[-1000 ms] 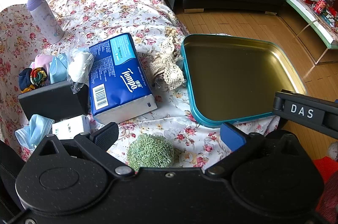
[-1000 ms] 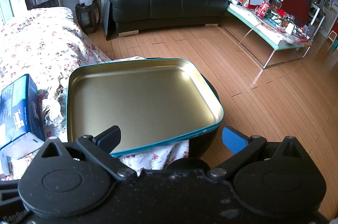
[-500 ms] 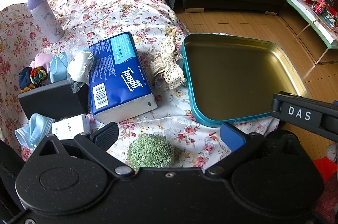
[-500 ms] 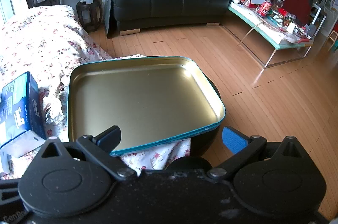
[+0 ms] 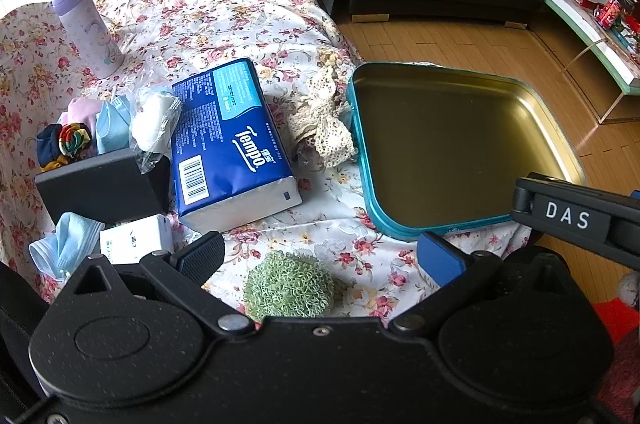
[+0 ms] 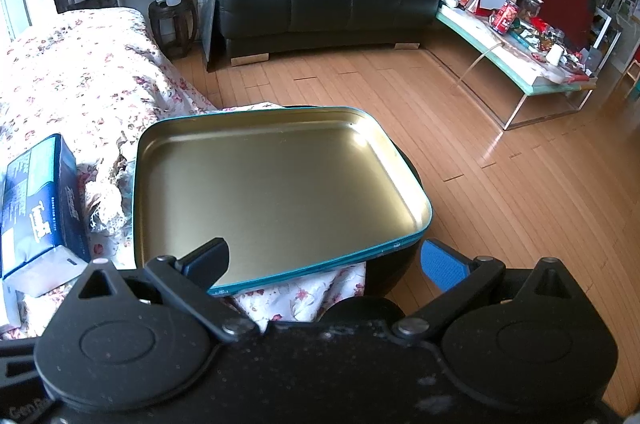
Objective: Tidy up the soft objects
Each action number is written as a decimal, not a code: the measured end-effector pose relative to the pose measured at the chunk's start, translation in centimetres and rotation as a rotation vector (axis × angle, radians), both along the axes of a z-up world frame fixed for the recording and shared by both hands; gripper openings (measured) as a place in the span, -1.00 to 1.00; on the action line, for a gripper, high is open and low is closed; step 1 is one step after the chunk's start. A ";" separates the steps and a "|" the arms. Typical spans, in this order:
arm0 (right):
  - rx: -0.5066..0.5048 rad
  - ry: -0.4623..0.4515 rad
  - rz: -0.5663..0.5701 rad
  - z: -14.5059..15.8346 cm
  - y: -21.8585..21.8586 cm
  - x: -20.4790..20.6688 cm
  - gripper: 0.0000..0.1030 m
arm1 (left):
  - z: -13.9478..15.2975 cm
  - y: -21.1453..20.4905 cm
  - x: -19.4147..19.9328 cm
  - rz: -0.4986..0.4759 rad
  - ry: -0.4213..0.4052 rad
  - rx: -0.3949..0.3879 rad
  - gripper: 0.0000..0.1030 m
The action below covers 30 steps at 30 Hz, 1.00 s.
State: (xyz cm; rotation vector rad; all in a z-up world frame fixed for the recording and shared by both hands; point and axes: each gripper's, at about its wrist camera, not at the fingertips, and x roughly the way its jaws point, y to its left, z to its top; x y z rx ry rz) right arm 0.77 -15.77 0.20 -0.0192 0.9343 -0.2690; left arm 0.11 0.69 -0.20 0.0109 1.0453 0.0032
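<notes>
A green knitted ball point(image 5: 289, 289) lies on the floral cloth point(image 5: 208, 8), close in front of my open left gripper point(image 5: 320, 258) and between its fingers' lines. Behind it lie a blue Tempo tissue pack point(image 5: 230, 144), a cream lace piece point(image 5: 320, 122) and an empty teal-rimmed gold tin tray point(image 5: 452, 144). At the left, a black box point(image 5: 100, 186) stands in front of scrunchies, face masks and a wrapped white item point(image 5: 154, 120). My right gripper point(image 6: 324, 262) hangs open over the near edge of the tin tray point(image 6: 276, 188), holding nothing.
A lilac bottle point(image 5: 88, 28) stands at the back left. A small white box point(image 5: 134, 238) and a blue mask point(image 5: 64, 248) lie near the left finger. The right gripper's body point(image 5: 576, 216) crosses the tray's near corner. Wooden floor, black sofa point(image 6: 320, 0) and glass table point(image 6: 520, 52) lie beyond.
The right gripper has drifted slightly forward and up over the tray's edge. The left gripper and the objects on the cloth have barely moved.
</notes>
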 end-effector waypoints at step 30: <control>0.040 -0.022 0.097 0.7 2.8 -0.7 1.00 | 0.7 6.3 0.5 0.052 -0.045 0.007 0.92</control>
